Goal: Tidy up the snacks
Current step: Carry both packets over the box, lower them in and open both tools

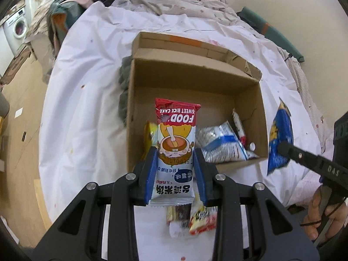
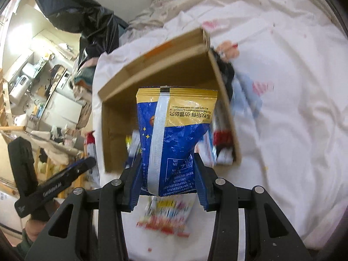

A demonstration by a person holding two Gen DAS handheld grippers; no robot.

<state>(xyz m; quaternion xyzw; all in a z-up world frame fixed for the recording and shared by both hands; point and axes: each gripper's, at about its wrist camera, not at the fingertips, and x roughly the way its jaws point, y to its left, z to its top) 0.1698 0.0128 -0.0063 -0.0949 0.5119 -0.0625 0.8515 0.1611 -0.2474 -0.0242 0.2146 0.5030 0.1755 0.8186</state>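
Note:
My left gripper (image 1: pixel 175 154) is shut on a sweet rice cake packet (image 1: pixel 174 139), red and white with a cartoon face, held upright above the near wall of an open cardboard box (image 1: pixel 195 76). Inside the box lie a blue-and-white packet (image 1: pixel 221 145) and a red-and-white one (image 1: pixel 238 128). My right gripper (image 2: pixel 168 163) is shut on a blue and yellow snack bag (image 2: pixel 174 134), lifted in front of the same cardboard box (image 2: pixel 165 65). That bag (image 1: pixel 279 139) and the right gripper's finger (image 1: pixel 304 158) show at the right in the left wrist view.
Loose snack packets (image 1: pixel 193 215) lie on the white bedsheet (image 1: pixel 87 108) below my left gripper; a blurred colourful packet (image 2: pixel 167 215) lies below my right. A dark cloth (image 1: pixel 125 91) sits left of the box. Crumpled bedding (image 1: pixel 174 2) is behind it. A hand (image 1: pixel 319 213) holds the right gripper.

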